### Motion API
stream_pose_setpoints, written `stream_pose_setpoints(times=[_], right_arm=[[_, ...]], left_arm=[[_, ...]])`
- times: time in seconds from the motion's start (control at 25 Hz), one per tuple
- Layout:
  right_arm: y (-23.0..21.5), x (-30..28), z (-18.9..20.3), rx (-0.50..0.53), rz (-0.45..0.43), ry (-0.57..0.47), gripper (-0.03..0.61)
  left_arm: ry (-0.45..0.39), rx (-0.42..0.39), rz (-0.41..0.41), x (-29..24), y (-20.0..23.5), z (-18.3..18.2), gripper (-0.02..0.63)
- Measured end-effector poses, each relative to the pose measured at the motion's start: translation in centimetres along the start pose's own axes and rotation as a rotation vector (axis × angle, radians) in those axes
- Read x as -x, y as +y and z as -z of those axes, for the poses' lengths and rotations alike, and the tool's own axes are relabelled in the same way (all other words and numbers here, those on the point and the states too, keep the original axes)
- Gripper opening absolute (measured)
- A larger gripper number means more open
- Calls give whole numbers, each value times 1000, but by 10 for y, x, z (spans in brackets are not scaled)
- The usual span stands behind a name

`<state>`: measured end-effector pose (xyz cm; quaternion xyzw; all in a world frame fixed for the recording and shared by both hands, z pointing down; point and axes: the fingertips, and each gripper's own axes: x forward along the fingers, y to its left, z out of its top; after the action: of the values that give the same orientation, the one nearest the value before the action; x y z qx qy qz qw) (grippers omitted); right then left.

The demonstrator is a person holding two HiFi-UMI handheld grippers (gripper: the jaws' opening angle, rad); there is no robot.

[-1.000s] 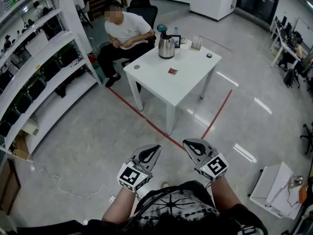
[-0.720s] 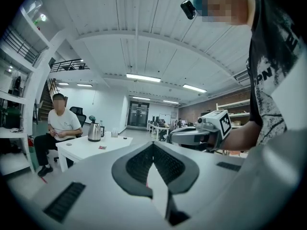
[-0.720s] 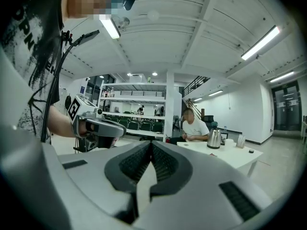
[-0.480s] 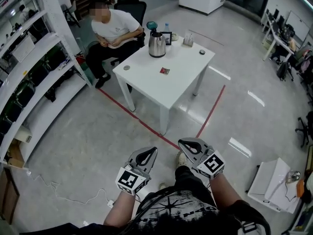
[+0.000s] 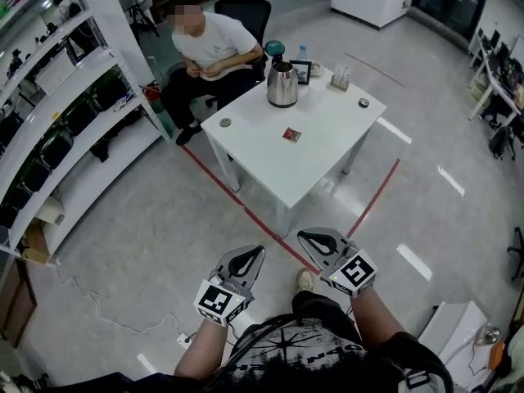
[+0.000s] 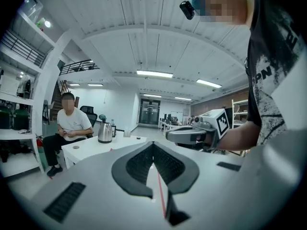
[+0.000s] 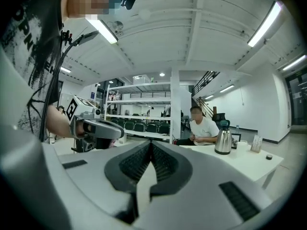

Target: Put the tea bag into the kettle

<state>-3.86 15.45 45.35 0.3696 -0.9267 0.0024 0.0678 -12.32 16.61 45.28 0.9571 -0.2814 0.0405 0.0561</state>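
1. Open office space with a pale, glossy floor surrounds a white table (image 5: 315,166). A red tape line (image 5: 246,211) on the floor runs under the table's near corner.
2. A steel kettle (image 5: 282,85) stands upright near the table's far edge, with a teal-topped object (image 5: 275,49) just behind it.
3. The tea bag (image 5: 291,134), a small red packet, lies flat near the middle of the table. It is on the near side of the kettle and apart from it.
4. A small round disc (image 5: 225,123) sits by the table's left corner, and a dark round object (image 5: 363,102) by its right edge.
5. A seated person (image 5: 213,47) in a white shirt is at the table's far left side.
6. White shelving (image 5: 78,133) lines the wall to the left of the table.
7. The left gripper (image 5: 255,254) is held well short of the table, pointing toward it. Its jaws are pressed together at the tips with nothing between them.
8. The right gripper (image 5: 308,239) is beside it, also well short of the table. Its jaws are likewise closed on nothing.
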Motion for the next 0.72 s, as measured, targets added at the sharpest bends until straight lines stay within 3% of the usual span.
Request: stream_pose_setpoints(times=[0.32, 0.72], right_arm=[[-88, -7, -2, 8, -80, -16, 9], [-147, -4, 12, -21, -137, -38, 9]], left_arm=[[-7, 5, -91, -85, 32, -24, 8], [11, -17, -148, -148, 44, -33, 8]])
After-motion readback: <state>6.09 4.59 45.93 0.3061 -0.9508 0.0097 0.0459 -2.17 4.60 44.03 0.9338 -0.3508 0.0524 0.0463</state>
